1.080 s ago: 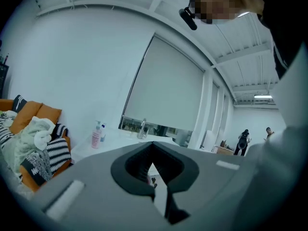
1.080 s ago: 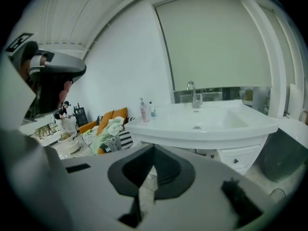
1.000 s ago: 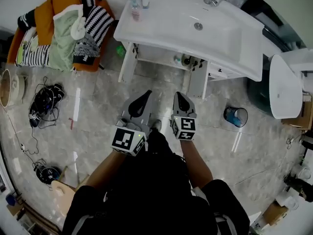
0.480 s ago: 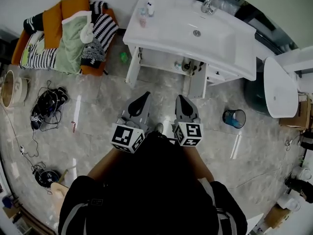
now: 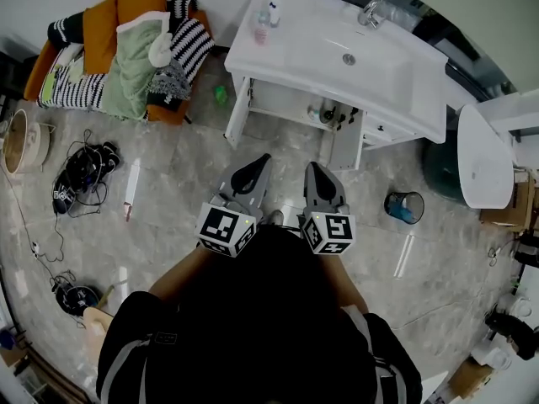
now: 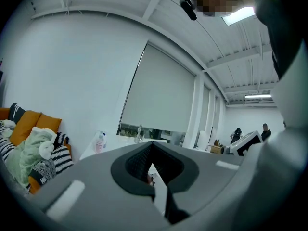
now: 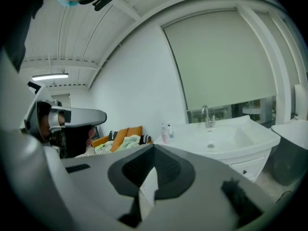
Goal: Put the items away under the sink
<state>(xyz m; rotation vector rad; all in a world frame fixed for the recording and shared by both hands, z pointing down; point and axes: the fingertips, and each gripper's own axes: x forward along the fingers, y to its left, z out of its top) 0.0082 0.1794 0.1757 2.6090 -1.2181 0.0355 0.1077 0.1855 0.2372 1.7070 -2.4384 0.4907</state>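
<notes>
Person stands on grey marble-pattern floor (image 5: pixel 168 217), both tools held out in front at about the same height, close side by side.

Left gripper (image 5: pixel 259 163): jaws brought together to a point, nothing between them. The left gripper view confirms tips meeting (image 6: pixel 153 145), with only the hollow behind them. Marker cube (image 5: pixel 226 229) nearest the body.

Right gripper (image 5: pixel 313 169): jaws likewise pressed together, empty; same in the right gripper view (image 7: pixel 153 148).

Right of the grippers on the floor: small round bin (image 5: pixel 404 206) with something blue in it.

Beyond the grippers: white sink cabinet (image 5: pixel 286 99), both doors swung open, left door (image 5: pixel 238 112) and right door (image 5: pixel 346 140). A few small dark items (image 5: pixel 324 111) sit inside, under the basin; too small to identify.

Green item (image 5: pixel 220 95) lies on the floor just left of the cabinet.

On the counter's far left corner: pink bottle (image 5: pixel 263 26) and a white-capped bottle (image 5: pixel 274 13), standing next to each other. Faucet (image 5: pixel 371 10) at the far edge of the basin.

Far left: orange couch (image 5: pixel 101 23) piled with striped and green clothing. Tangle of cables (image 5: pixel 80 172) on the floor to the left.
</notes>
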